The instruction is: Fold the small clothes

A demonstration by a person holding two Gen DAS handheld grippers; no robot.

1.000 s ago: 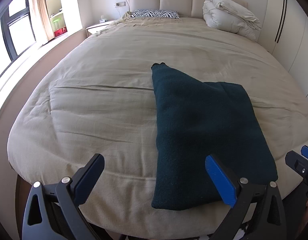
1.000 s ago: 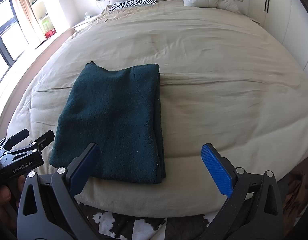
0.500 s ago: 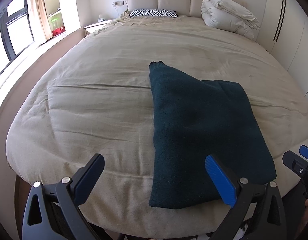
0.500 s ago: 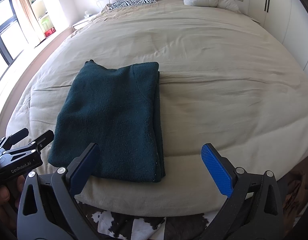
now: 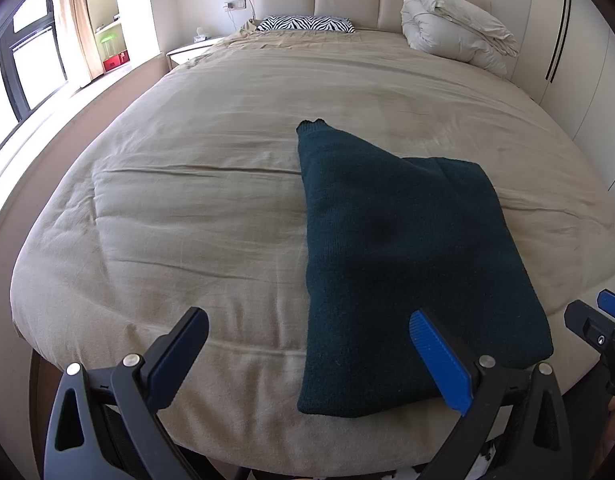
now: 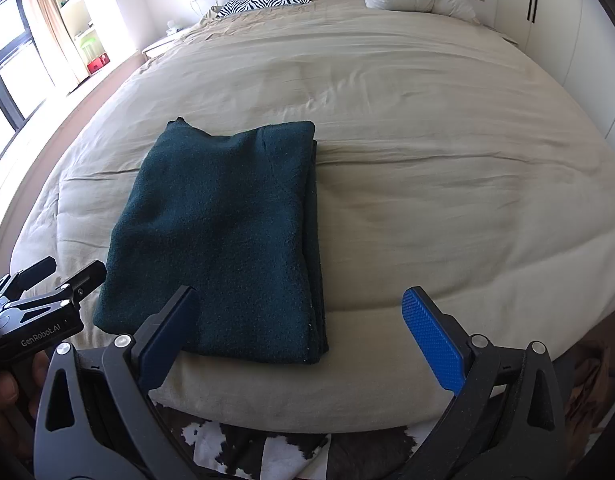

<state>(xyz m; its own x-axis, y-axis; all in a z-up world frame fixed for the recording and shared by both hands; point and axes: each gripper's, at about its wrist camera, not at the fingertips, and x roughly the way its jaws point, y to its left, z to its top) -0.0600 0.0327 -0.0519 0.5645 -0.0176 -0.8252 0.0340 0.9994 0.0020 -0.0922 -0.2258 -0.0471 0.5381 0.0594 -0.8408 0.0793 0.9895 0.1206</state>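
Observation:
A dark green knit garment (image 5: pixel 403 248) lies folded flat near the foot edge of the beige bed (image 5: pixel 211 208); it also shows in the right wrist view (image 6: pixel 223 240). A narrow end sticks out at its far left corner. My left gripper (image 5: pixel 307 344) is open and empty, held just off the bed's edge, its right finger over the garment's near edge. My right gripper (image 6: pixel 303 320) is open and empty, in front of the garment's near right corner. Each gripper shows at the edge of the other's view: the right (image 5: pixel 595 320), the left (image 6: pixel 47 296).
A zebra-print pillow (image 5: pixel 307 24) and a rolled white duvet (image 5: pixel 455 36) lie at the headboard. A nightstand (image 5: pixel 191 48), shelves and a window stand at the left, wardrobe doors (image 5: pixel 563 40) at the right. A cowhide rug (image 6: pixel 263 452) lies below the bed's foot.
Both grippers have drifted slightly back and up from the bed; the garment sits a little farther away in both views. The garment itself has not moved. Both grippers stay open.

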